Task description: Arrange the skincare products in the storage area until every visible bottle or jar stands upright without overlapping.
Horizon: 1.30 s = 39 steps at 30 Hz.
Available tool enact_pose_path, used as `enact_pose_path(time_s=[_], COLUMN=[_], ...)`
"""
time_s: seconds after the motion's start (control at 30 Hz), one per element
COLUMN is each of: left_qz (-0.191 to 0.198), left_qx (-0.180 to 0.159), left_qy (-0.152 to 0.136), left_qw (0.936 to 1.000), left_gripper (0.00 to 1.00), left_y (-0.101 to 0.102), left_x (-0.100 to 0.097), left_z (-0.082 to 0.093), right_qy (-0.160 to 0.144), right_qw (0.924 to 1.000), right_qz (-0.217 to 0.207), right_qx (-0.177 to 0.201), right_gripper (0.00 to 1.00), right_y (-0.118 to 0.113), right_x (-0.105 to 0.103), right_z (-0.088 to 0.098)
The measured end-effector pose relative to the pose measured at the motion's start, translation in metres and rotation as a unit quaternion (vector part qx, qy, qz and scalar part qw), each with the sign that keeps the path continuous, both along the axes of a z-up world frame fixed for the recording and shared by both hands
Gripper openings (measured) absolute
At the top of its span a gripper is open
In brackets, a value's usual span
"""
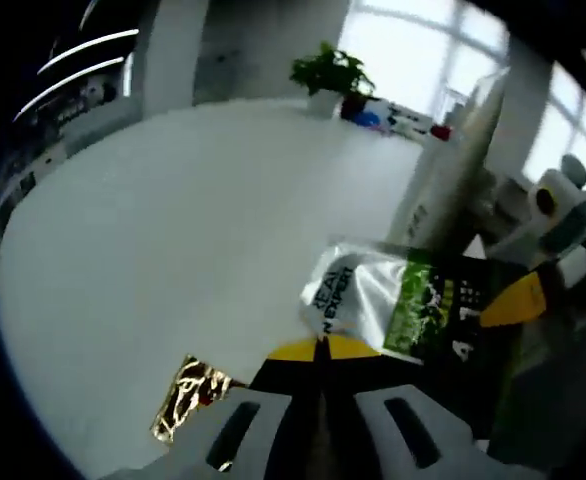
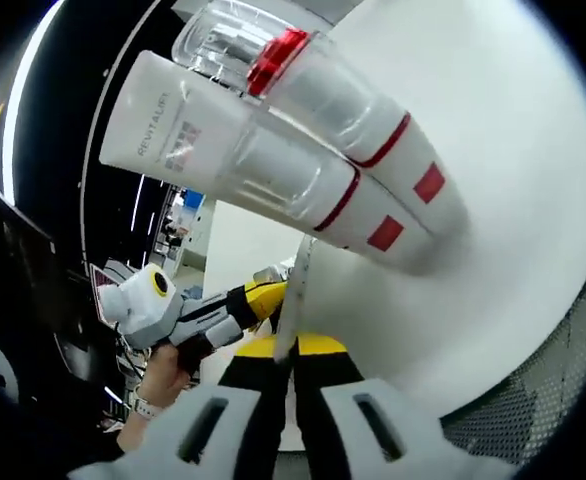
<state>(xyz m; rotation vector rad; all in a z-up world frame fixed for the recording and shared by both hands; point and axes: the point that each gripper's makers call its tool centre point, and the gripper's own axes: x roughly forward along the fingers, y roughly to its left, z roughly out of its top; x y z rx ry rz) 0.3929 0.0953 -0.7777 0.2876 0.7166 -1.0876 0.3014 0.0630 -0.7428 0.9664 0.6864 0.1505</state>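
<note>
Subject items: a silver sachet with a green and black printed panel lies flat on the white table, directly ahead of the left gripper. A white tube rises behind it, leaning somewhat in this tilted view; whether it stands on its cap cannot be told.

In the right gripper view, two clear-capped bottles with red bands sit side by side and touching. The nearer one reads "REVITALIZE" on a white body. They run diagonally across the picture, but the camera is strongly rolled, so I cannot tell whether they stand upright or lie down.

Left gripper: yellow tips pressed together with no gap, just short of the sachet edge. Nothing appears to be between them.

Right gripper: jaws drawn narrow on a thin pale edge, which looks like the rim of a flat packet or card. I cannot identify it with certainty. Judgement: the grip is held at the edge to lift or steady a flat item.

A gold foil scrap lies at the lower left of the left gripper view.

Surface and room: the table is round, white and matte. A potted plant stands at its far edge before bright windows. A grey mesh shows beyond the table edge.
</note>
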Motion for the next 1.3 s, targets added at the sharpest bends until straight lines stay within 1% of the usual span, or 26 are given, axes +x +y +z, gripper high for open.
enact_pose_path(time_s=[0.07,0.1,0.17,0.2,0.23,0.33,0.37,0.43,0.6,0.63,0.7,0.77,0.8,0.87,0.9,0.93,0.97,1.0,1.07,1.17,1.2,1.27,1.3], left_qz=[-0.01,-0.017,-0.026,-0.028,-0.027,-0.031,-0.037,-0.051,-0.051,-0.051,-0.047,-0.047,-0.046,-0.046,-0.045,-0.045,-0.045,-0.045,-0.045,-0.044,-0.043,-0.042,-0.043], left_qx=[0.01,0.017,0.028,0.028,0.027,0.029,0.036,0.056,0.064,0.066,0.065,0.067,0.07,0.071,0.07,0.07,0.072,0.073,0.074,0.074,0.074,0.074,0.073], left_qy=[-0.017,-0.028,-0.038,-0.043,-0.041,-0.047,-0.057,-0.089,-0.098,-0.101,-0.099,-0.101,-0.103,-0.105,-0.103,-0.103,-0.106,-0.109,-0.105,-0.105,-0.105,-0.105,-0.104], left_qw=[0.9998,0.9993,0.9986,0.9983,0.9984,0.998,0.997,0.9931,0.9918,0.9915,0.9919,0.9915,0.9911,0.9909,0.9912,0.9912,0.9907,0.9904,0.9906,0.9908,0.9908,0.9909,0.9909], left_gripper=[0.0,0.0,0.0,0.0,0.0,0.0,0.0,0.0,0.0,0.0,0.0,0.0,0.0,0.0,0.0,0.0,0.0,0.0,0.0,0.0,0.0,0.0,0.0], left_y=[-0.002,-0.003,-0.005,-0.005,-0.006,-0.006,-0.007,-0.008,-0.008,-0.008,-0.005,-0.004,-0.004,-0.002,-0.002,-0.002,-0.002,-0.002,-0.002,-0.002,-0.002,-0.002,-0.003], left_x=[-0.002,-0.002,-0.006,-0.006,-0.009,-0.008,-0.008,-0.005,-0.002,-0.001,0.003,0.003,0.004,0.006,0.005,0.005,0.005,0.005,0.006,0.006,0.006,0.007,0.006], left_z=[0.0,-0.001,-0.003,-0.002,0.0,0.0,0.0,0.0,0.0,0.0,0.0,0.0,0.0,0.0,0.0,0.0,0.0,0.0,-0.001,-0.001,-0.001,-0.002,-0.002], right_qy=[-0.005,-0.018,-0.019,-0.019,-0.021,-0.013,-0.01,-0.006,0.004,0.006,0.011,0.017,0.02,0.025,0.026,0.026,0.028,0.028,0.022,0.02,0.024,0.028,0.031], right_qw=[1.0,0.9998,0.9998,0.9998,0.9997,0.9999,0.9999,0.9999,0.9997,0.9996,0.9995,0.9991,0.9983,0.9957,0.9945,0.9909,0.9883,0.9836,0.9768,0.9667,0.9623,0.9548,0.953], right_qz=[0.001,0.003,0.004,0.004,0.005,0.0,-0.004,-0.01,-0.02,-0.026,-0.028,-0.03,-0.021,-0.007,-0.004,0.008,0.021,0.025,0.042,0.088,0.108,0.132,0.135], right_qx=[0.003,0.008,0.008,0.005,0.007,0.001,0.004,0.01,0.014,0.008,-0.011,-0.024,-0.051,-0.089,-0.102,-0.132,-0.149,-0.176,-0.209,-0.24,-0.248,-0.265,-0.269], right_gripper=[0.01,0.01,0.01,0.01,0.01,0.01,0.01,0.02,0.03,0.05,0.1,0.15,0.16,0.17,0.19,0.21,0.21,0.2,0.21,0.21,0.22,0.24,0.25], right_y=[0.0,0.002,0.003,0.003,0.003,-0.001,-0.001,-0.002,-0.006,-0.009,-0.014,-0.018,-0.021,-0.024,-0.025,-0.027,-0.027,-0.029,-0.03,-0.019,-0.014,-0.007,-0.005], right_x=[0.001,0.003,0.003,0.003,0.003,0.001,0.001,-0.001,-0.004,-0.005,-0.007,-0.01,-0.012,-0.013,-0.013,-0.013,-0.015,-0.014,-0.013,-0.014,-0.016,-0.017,-0.017], right_z=[0.003,0.007,0.008,0.008,0.009,0.006,0.005,0.004,0.001,0.001,0.0,-0.001,-0.003,-0.004,-0.004,-0.005,-0.005,-0.005,-0.003,-0.002,-0.004,-0.008,-0.01])
